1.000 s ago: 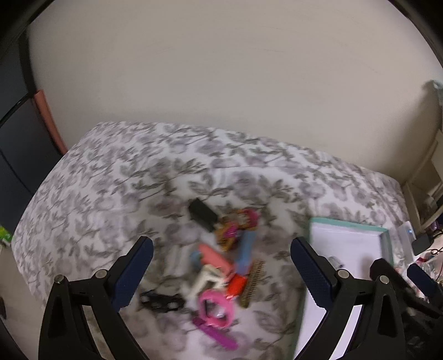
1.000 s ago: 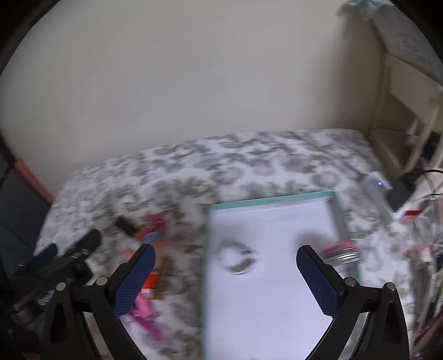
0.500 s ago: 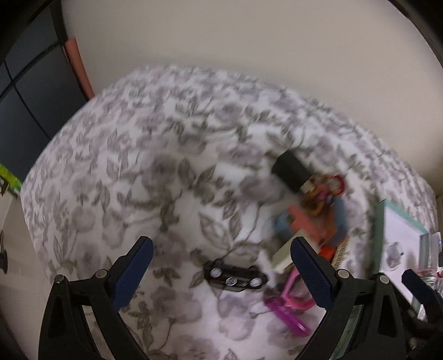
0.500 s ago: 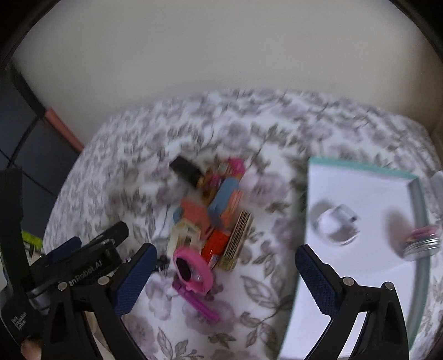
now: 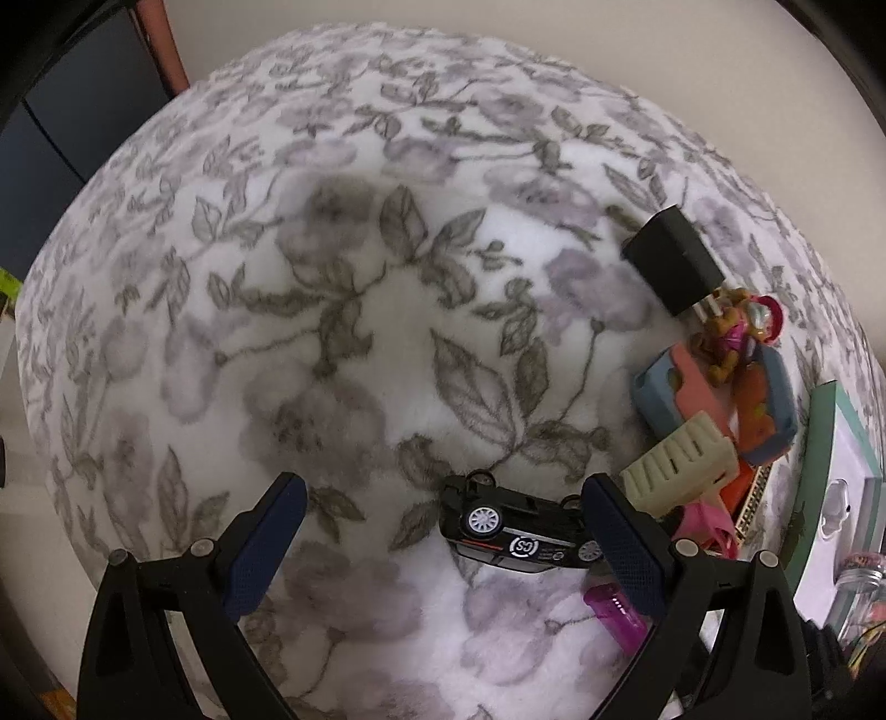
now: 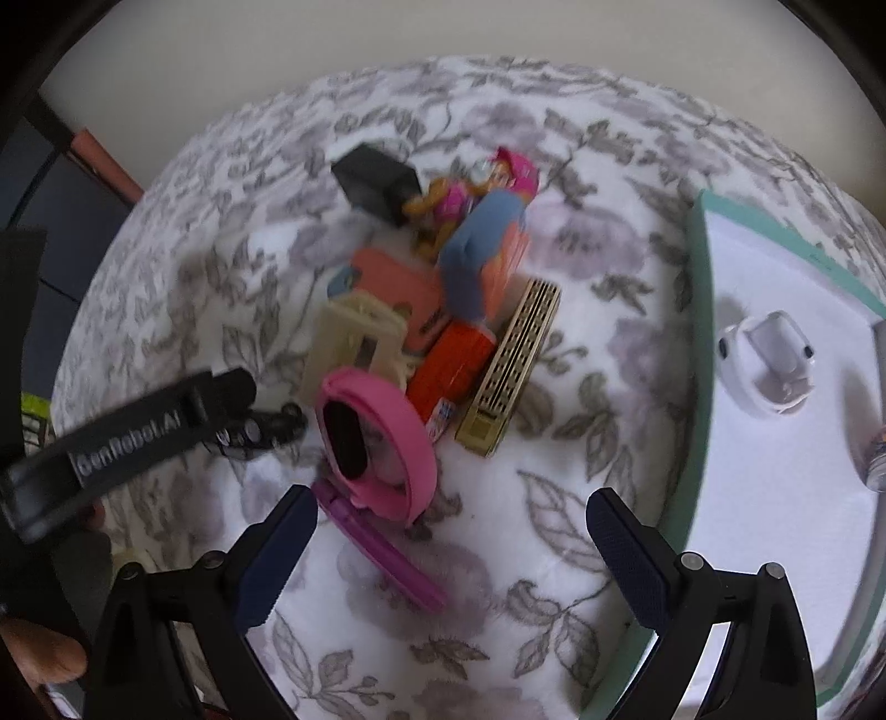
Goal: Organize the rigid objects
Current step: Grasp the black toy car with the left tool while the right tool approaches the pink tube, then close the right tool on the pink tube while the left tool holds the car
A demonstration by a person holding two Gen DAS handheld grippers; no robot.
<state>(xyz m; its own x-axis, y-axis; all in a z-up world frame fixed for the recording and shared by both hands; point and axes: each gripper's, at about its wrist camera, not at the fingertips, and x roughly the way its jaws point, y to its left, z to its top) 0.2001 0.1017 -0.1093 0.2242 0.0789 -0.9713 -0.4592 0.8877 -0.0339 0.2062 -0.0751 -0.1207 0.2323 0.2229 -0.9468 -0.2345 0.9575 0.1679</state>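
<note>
Floral grey-white blanket [image 5: 343, 310], plain cream wall [image 5: 554, 39], dark cabinet [image 5: 72, 144]

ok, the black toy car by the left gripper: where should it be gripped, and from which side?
Grip the toy car across its narrow body, midway between the wheels, coming from above. It lies on its side on the soft blanket, long axis running across the view, roughly in line with the gap of the open left gripper, so probably turn the wrist first. One finger already overlaps its end.

The left tool [image 5: 443, 545], jaws apart, flanks an overturned black toy car [image 5: 518, 533].
</note>
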